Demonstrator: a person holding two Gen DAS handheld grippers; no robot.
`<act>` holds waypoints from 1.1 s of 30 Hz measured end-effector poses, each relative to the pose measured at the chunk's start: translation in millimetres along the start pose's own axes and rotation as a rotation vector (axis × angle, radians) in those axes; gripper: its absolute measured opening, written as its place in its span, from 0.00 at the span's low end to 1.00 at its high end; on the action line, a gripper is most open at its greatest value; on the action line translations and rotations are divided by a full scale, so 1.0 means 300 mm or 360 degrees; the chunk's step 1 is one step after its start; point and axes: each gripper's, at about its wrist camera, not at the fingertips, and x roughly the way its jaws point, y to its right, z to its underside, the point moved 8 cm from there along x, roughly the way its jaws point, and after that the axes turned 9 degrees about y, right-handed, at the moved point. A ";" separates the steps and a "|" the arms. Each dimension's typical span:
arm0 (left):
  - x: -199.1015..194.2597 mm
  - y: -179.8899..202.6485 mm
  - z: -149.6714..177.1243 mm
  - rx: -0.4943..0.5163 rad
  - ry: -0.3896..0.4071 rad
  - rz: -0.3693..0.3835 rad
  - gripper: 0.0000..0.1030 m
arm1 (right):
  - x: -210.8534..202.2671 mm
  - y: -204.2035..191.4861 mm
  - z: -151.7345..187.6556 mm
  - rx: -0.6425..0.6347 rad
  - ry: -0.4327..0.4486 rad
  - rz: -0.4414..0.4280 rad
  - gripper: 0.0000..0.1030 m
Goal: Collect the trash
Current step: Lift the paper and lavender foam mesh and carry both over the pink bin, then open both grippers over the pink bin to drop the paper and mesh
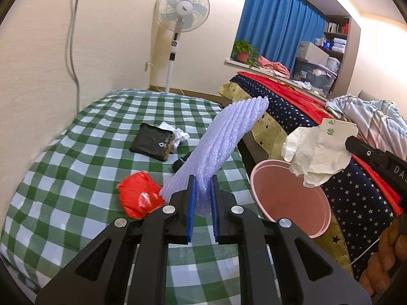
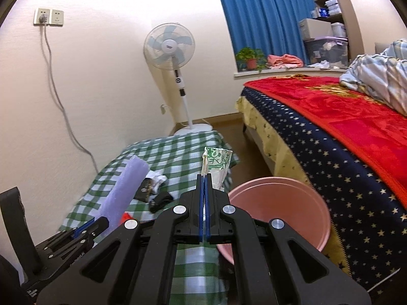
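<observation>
Carry-to-bin step. Left tongs (image 1: 202, 193) clamp foam sheet (image 1: 223, 137); right tongs (image 2: 204, 183) pinch printed paper wrapper (image 2: 216, 162). Next: bring both over pink bin (image 1: 290, 198), release.

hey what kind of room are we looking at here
Most likely a home bedroom: a bed under a red blanket, a standing fan in the corner, and blue curtains over a windowsill holding a potted plant.

My left tool (image 1: 203, 198), black angular arms, blue ribbed pads, four silver round screws, my right tool (image 2: 205, 190) the same build, white letters on its black side, small screws along its edge
</observation>
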 end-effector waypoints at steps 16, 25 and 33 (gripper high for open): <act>0.132 0.200 0.079 0.0053 -0.0101 0.0170 0.11 | 0.036 0.245 0.049 0.0047 -0.0070 0.0320 0.01; 0.208 0.342 0.122 0.0089 -0.0161 0.0278 0.11 | 0.064 0.329 0.081 0.0023 -0.0099 0.0459 0.01; 0.272 0.435 0.151 0.0142 -0.0197 0.0347 0.11 | 0.075 0.386 0.087 0.0023 -0.0107 0.0536 0.01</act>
